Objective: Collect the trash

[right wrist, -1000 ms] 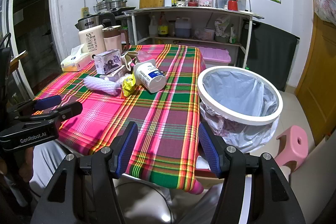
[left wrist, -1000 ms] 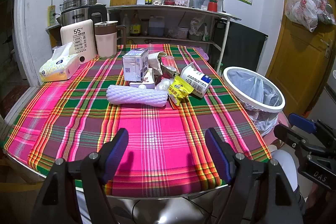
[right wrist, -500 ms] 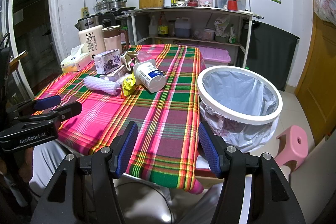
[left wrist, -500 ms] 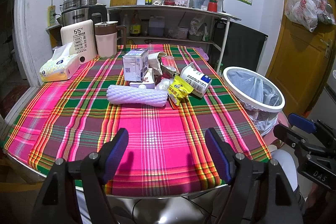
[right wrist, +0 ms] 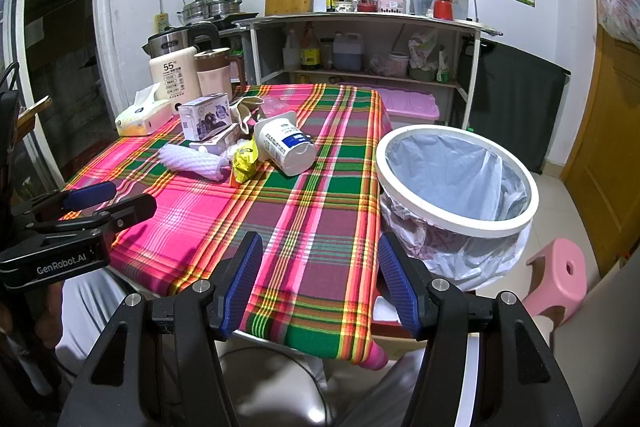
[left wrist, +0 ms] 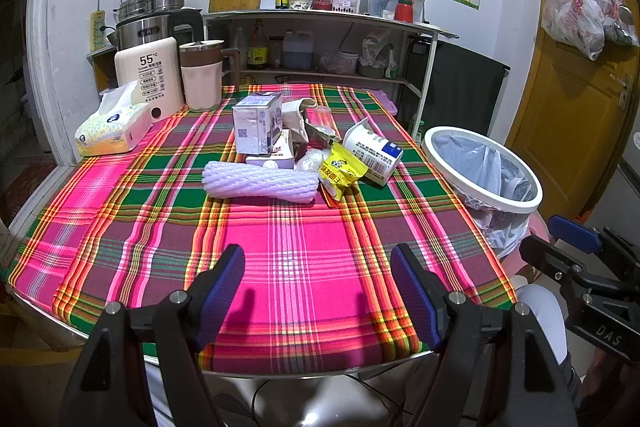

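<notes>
Tabletop (left wrist: 288, 267): one, covered with a woven plaid cloth in pink, green, yellow and red stripes, lying flat with its edge hanging over the near side.

Trash, clustered at the middle of the tabletop, pieces touching or overlapping:
- One white foam-mesh sleeve (left wrist: 260, 183), ribbed and tubular, lying on its side at the front of the pile.
- One yellow crinkled foil snack packet (left wrist: 340, 175), against the sleeve's right end.
- One white paper cup with a blue label (left wrist: 376, 155), tipped on its side, just right of the packet.
- One pale lilac cardboard carton (left wrist: 256, 125), boxy and upright, at the back of the pile.
- Further crumpled paper and clear plastic lie between these; the count cannot be told.

Round white-rimmed waste bin lined with a thin translucent plastic bag (right wrist: 456, 179): one, standing off the tabletop's right edge.

Other goods at the far left of the tabletop: one soft pack of tissues (left wrist: 114, 131), one cream rectangular appliance marked "55" (left wrist: 150, 77), one pinkish jug with a brown lid (left wrist: 202, 75).

Left hand-held gripper (left wrist: 318, 291): black frame, blue textured pads (left wrist: 224, 279), spread wide over the near cloth, gripping nothing.

Right hand-held gripper (right wrist: 318, 281): same build, spread wide over the near right corner, beside the bin, gripping nothing.
</notes>
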A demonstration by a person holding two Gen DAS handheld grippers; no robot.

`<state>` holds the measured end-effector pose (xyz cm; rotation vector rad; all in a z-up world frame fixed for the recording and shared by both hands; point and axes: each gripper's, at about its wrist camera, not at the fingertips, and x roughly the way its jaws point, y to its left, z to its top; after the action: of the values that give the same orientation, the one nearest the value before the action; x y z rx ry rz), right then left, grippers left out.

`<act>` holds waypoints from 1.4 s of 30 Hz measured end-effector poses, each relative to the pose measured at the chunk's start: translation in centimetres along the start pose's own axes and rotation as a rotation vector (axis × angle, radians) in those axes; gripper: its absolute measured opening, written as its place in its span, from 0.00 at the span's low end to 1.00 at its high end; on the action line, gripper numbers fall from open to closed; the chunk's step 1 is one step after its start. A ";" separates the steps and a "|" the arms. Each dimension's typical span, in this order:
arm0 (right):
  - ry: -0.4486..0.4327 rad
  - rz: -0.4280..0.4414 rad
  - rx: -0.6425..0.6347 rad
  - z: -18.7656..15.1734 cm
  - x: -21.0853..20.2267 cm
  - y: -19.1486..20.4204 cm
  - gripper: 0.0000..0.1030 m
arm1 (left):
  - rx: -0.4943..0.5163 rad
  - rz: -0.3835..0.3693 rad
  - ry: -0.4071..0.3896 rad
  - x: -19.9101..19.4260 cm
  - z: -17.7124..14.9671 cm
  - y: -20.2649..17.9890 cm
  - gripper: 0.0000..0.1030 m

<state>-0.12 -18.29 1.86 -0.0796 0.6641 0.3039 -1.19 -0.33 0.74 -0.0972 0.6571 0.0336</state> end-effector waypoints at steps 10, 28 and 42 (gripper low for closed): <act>0.012 0.006 0.002 0.0 0.8 -0.2 0.59 | -0.008 -0.012 0.012 0.5 -0.1 0.3 0.75; 0.056 0.109 -0.030 2.9 7.1 0.6 0.59 | -0.079 -0.007 0.057 4.7 1.5 3.9 0.75; 0.102 0.196 -0.172 7.4 14.6 0.8 0.59 | -0.243 -0.050 0.104 9.2 4.0 7.0 0.75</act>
<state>14.93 -12.59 -1.34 -0.1962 0.7478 0.5488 8.10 7.04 -2.35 -0.3516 0.7522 0.0605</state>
